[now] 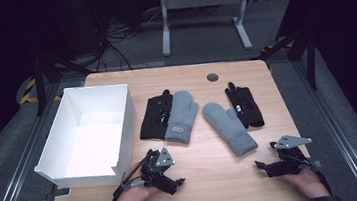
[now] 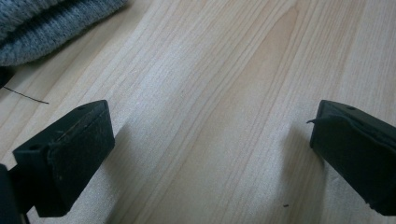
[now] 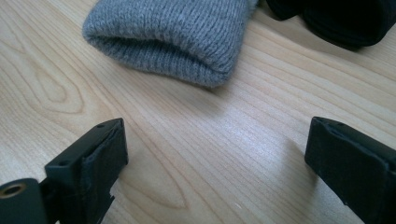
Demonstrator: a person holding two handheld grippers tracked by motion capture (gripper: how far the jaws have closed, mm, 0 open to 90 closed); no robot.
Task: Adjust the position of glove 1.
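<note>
Both hand-held grippers, left [image 1: 166, 174] and right [image 1: 273, 163], rest open and empty on the surface [image 1: 210, 177], probably ready to reach the grey mittens [image 1: 180, 115].

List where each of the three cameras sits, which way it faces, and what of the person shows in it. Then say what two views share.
High view: above the person's side, looking forward and down on the wooden table, white box, two grey mittens and two black gloves; both hands and the left gripper and right gripper show.
Left gripper view: rides the left gripper, low over the wood, open jaws framing bare table; the left grey mitten sits at top left.
Right gripper view: rides the right gripper, open jaws facing the right grey mitten cuff.
Shared: high and right gripper views both show that right mitten.
</note>
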